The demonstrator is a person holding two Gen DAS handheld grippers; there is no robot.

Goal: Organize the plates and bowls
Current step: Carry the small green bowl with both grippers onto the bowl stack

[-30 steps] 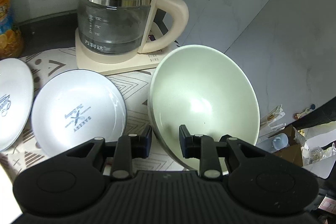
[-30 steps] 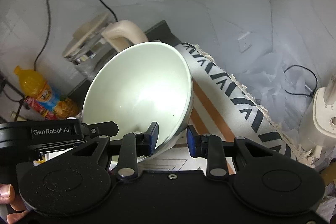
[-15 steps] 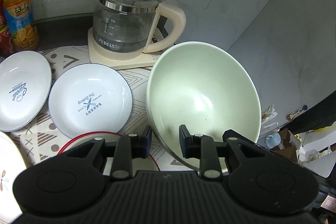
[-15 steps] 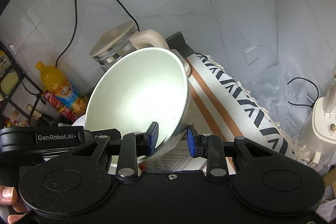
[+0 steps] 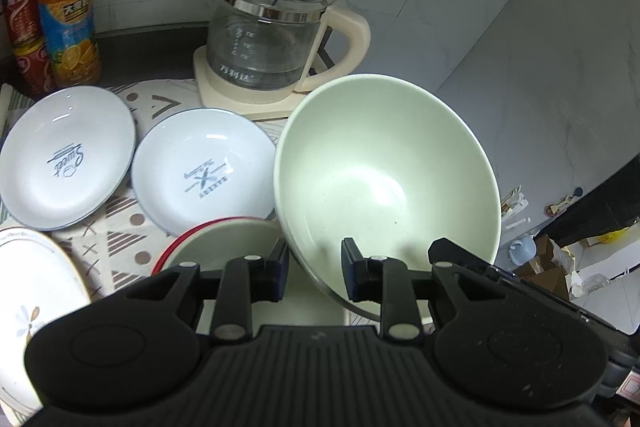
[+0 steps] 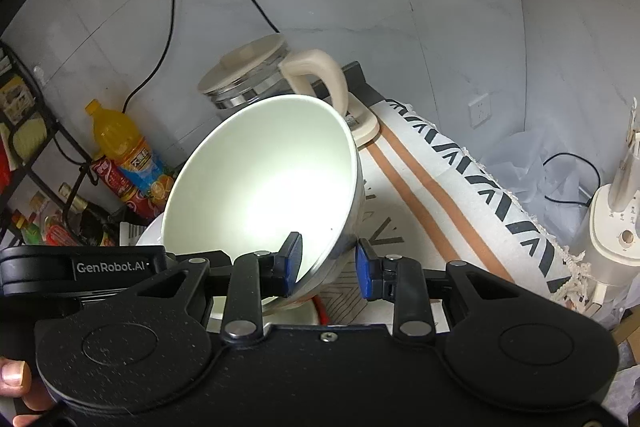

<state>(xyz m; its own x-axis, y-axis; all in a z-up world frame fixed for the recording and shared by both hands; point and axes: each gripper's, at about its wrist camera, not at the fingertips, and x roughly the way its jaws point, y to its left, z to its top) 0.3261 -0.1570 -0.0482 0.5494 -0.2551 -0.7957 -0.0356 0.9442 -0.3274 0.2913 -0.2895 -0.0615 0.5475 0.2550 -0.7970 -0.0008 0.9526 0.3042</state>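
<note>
Bowl [image 5: 386, 183] rim between both grippers' jaws

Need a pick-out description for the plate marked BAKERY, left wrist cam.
Start at the glass kettle on its cream base at the back wall. On the patterned mat just in front sit two white plates; the BAKERY plate is the right-hand one, next to the tilted pale green bowl, with a crossed-utensils print.

Red-rimmed bowl [image 5: 224, 247] mostly hidden behind left gripper [image 5: 314, 273]; floral plate [image 5: 36, 311] cut off at edge
</note>
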